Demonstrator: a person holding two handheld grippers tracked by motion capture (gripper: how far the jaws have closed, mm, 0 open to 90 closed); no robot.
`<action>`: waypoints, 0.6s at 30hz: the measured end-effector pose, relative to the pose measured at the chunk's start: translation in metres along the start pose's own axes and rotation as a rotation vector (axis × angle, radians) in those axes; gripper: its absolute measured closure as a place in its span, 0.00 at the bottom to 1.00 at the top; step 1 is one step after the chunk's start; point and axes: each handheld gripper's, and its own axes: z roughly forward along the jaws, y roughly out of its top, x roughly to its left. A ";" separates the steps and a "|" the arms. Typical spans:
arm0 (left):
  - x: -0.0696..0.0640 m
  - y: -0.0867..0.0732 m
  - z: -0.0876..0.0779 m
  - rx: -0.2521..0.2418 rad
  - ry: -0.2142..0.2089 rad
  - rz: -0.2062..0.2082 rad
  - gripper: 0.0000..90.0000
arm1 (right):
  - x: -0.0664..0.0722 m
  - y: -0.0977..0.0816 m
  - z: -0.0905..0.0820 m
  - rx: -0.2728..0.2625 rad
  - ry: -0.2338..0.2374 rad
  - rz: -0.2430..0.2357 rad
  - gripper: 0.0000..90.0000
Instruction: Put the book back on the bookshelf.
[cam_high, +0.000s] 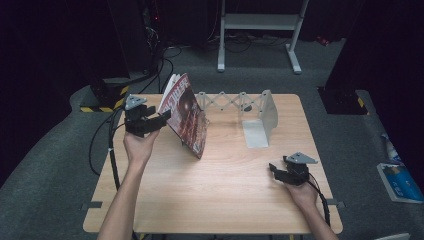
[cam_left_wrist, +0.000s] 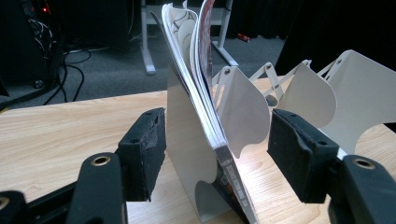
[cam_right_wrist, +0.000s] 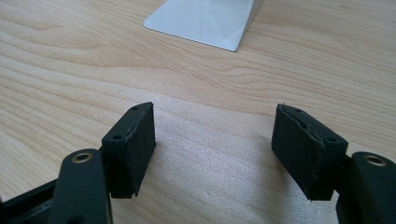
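Leaning against the white expanding book rack (cam_high: 235, 102), the magazine (cam_high: 184, 114) stands on edge between the left gripper (cam_left_wrist: 217, 158)'s wide-open fingers, untouched. It looks light, floppy and glossy; best pinched low at the spine. Right of the rack, the right gripper (cam_high: 276, 170) rests wide open on the pale wooden surface (cam_high: 220, 185); grey carpet (cam_high: 45, 165) beyond.

Left gripper (cam_high: 162, 117) raised off table on extended forearm, jaws parted, pads (cam_left_wrist: 142, 149) touching nothing. Right gripper (cam_high: 274, 169) low at near right, jaws spread wide, nothing between pads (cam_right_wrist: 133, 144).
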 end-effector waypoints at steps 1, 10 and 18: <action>0.000 0.000 -0.001 -0.002 0.000 0.002 0.41 | 0.000 0.000 0.000 0.000 0.000 0.000 0.34; 0.001 -0.003 -0.011 -0.019 -0.003 0.011 0.42 | 0.000 0.000 0.000 -0.001 -0.001 0.000 0.34; 0.005 -0.008 -0.020 -0.036 0.001 0.002 0.42 | 0.000 0.000 0.000 -0.001 -0.001 0.001 0.34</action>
